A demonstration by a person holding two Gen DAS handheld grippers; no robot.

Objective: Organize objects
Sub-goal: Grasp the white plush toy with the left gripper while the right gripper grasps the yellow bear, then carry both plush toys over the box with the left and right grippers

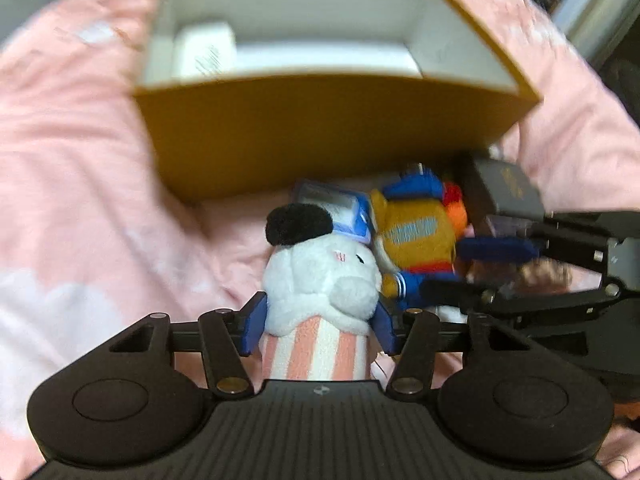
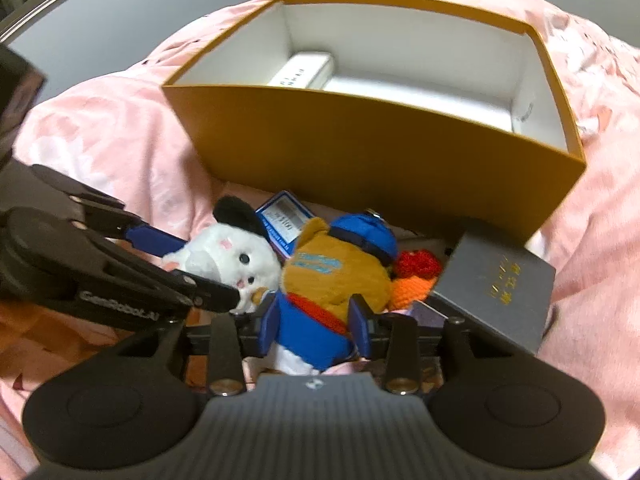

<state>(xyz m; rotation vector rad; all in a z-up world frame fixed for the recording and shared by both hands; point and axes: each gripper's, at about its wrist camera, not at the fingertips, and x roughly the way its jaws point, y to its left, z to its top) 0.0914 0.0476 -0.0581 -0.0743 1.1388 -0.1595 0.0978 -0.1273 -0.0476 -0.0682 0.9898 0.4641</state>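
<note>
Right now each gripper straddles its own soft toy, and the yellow box (image 1: 320, 128) lies straight ahead of both pairs of jaws, beyond the pile. The left gripper (image 1: 320, 320) has the white plush (image 1: 320, 280) between its blue pads, the striped body running back toward the camera, so its long axis lies along the fingers. The pads sit right at its sides; whether they press or merely flank it I cannot tell. The right gripper (image 2: 316, 324) likewise brackets the brown plush (image 2: 336, 276) at its blue lower half, and again a firm pinch cannot be confirmed. Both toys lie side by side, touching, just short of the box's near wall. Judging by this, either one must be lifted over that wall; neither hand is clearly nearer.
</note>
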